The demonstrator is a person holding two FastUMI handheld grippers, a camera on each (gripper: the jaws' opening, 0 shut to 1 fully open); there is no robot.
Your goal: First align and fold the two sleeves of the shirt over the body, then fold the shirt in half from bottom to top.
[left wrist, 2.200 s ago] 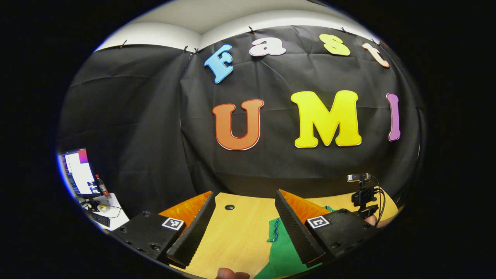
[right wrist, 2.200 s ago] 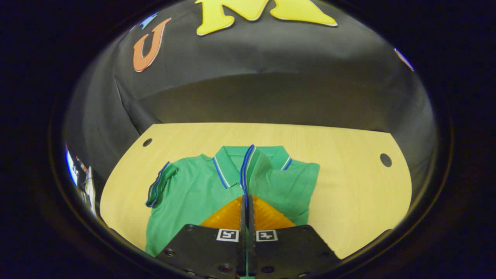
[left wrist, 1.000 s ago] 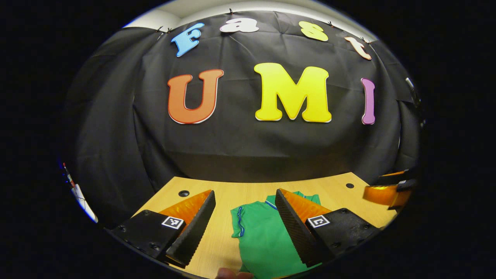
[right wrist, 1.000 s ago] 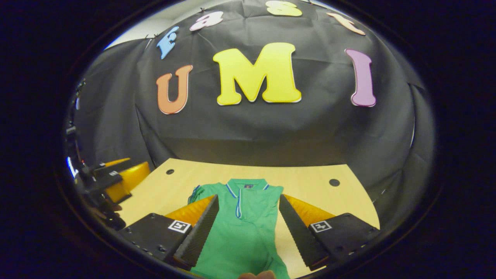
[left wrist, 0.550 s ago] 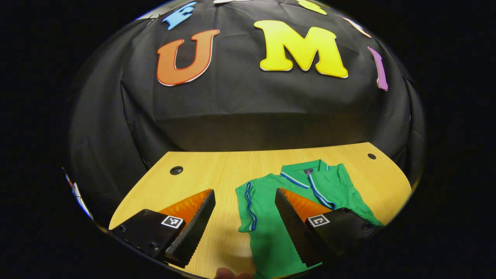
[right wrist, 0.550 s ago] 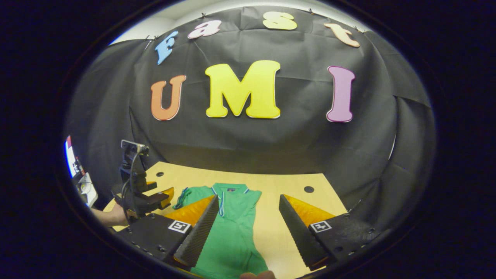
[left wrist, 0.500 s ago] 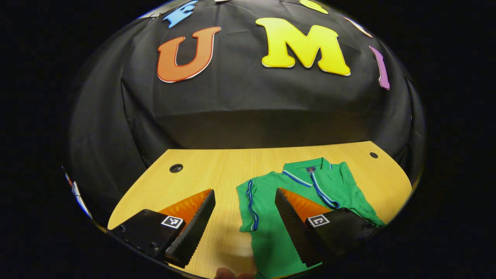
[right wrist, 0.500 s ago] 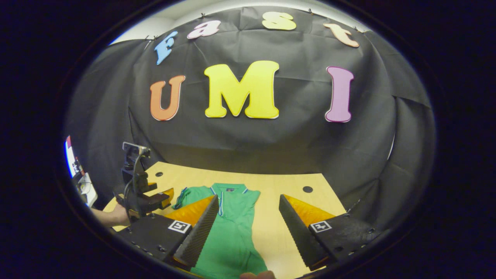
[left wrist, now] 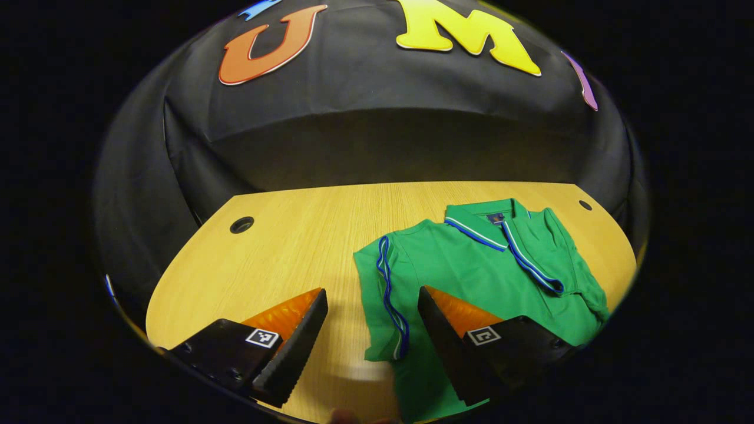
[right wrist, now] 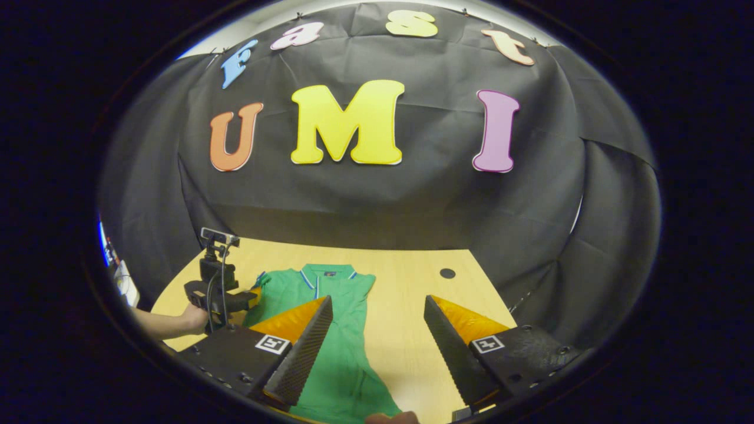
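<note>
A green polo shirt point(left wrist: 459, 265) with blue-striped trim lies flat on the wooden table point(left wrist: 283, 253), collar toward the wall. Its right sleeve is folded over the body. Its left sleeve point(left wrist: 386, 294) still sticks out sideways. My left gripper point(left wrist: 371, 294) hovers open over that sleeve's striped cuff, which lies just inside the right-hand finger. In the right gripper view the shirt point(right wrist: 347, 330) runs under the left-hand finger of my open right gripper point(right wrist: 377, 300), which holds nothing. The left gripper point(right wrist: 235, 297) shows there beside the sleeve, held by a hand point(right wrist: 194, 321).
The table has round cable holes near its back corners point(left wrist: 242, 224) point(left wrist: 585, 205) point(right wrist: 447, 273). The black cloth wall hangs close behind the table. A bit of a desk with a screen point(right wrist: 115, 268) shows past the table's left edge.
My right gripper, earlier shut on the right sleeve over the body, has let go, opened and pulled back. My left gripper has tipped down and closed in on the left sleeve.
</note>
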